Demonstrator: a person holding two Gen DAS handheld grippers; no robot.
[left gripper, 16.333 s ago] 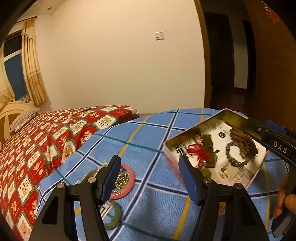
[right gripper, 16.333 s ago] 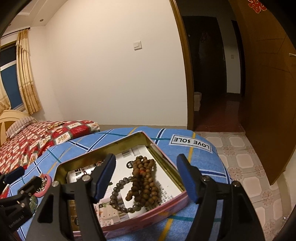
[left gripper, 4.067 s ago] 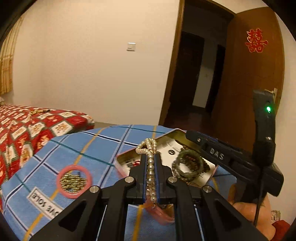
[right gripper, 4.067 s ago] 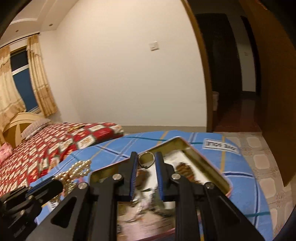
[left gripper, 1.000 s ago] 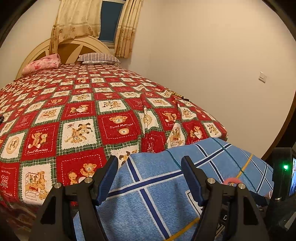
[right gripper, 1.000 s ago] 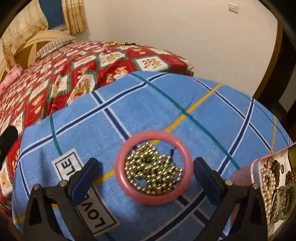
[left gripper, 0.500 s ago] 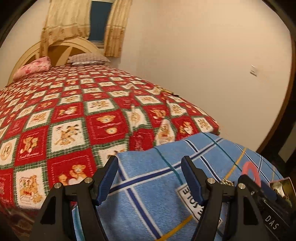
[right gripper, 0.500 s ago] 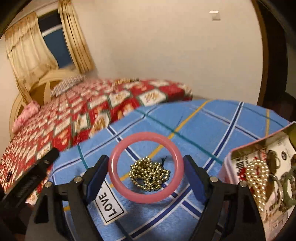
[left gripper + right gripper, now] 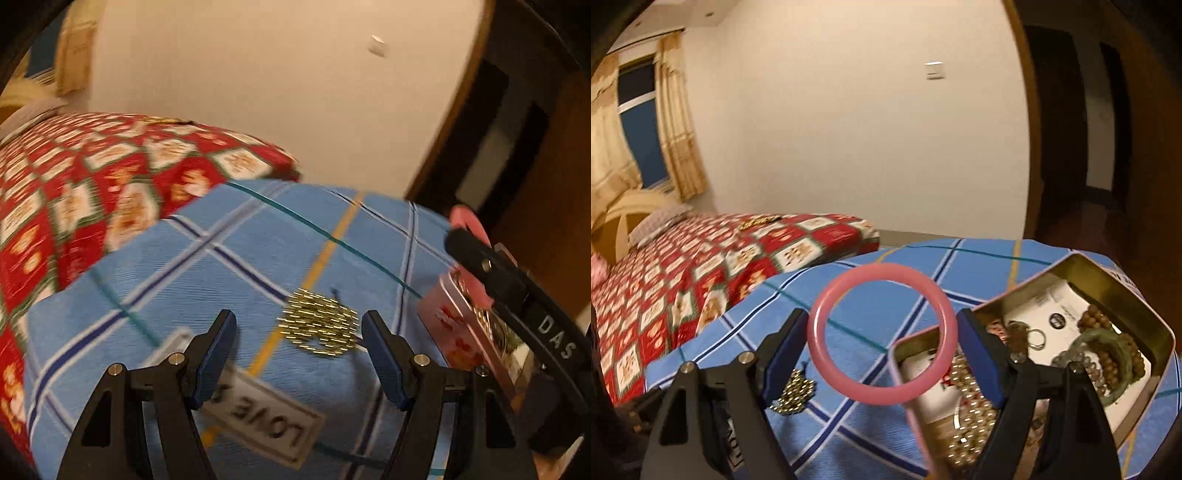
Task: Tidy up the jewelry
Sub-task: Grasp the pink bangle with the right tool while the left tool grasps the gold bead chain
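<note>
The right gripper (image 9: 882, 345) squeezes the pink bangle (image 9: 882, 334) by its sides; it looks hard and slippery. The left gripper (image 9: 297, 350) is open wide.

Blue plaid blanket (image 9: 258, 266) beside red patchwork quilt (image 9: 74, 192).

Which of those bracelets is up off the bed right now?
The pink bangle, held across its width between the right gripper's jaws. The green bangle and brown bead bracelets lie inside the tin.
</note>
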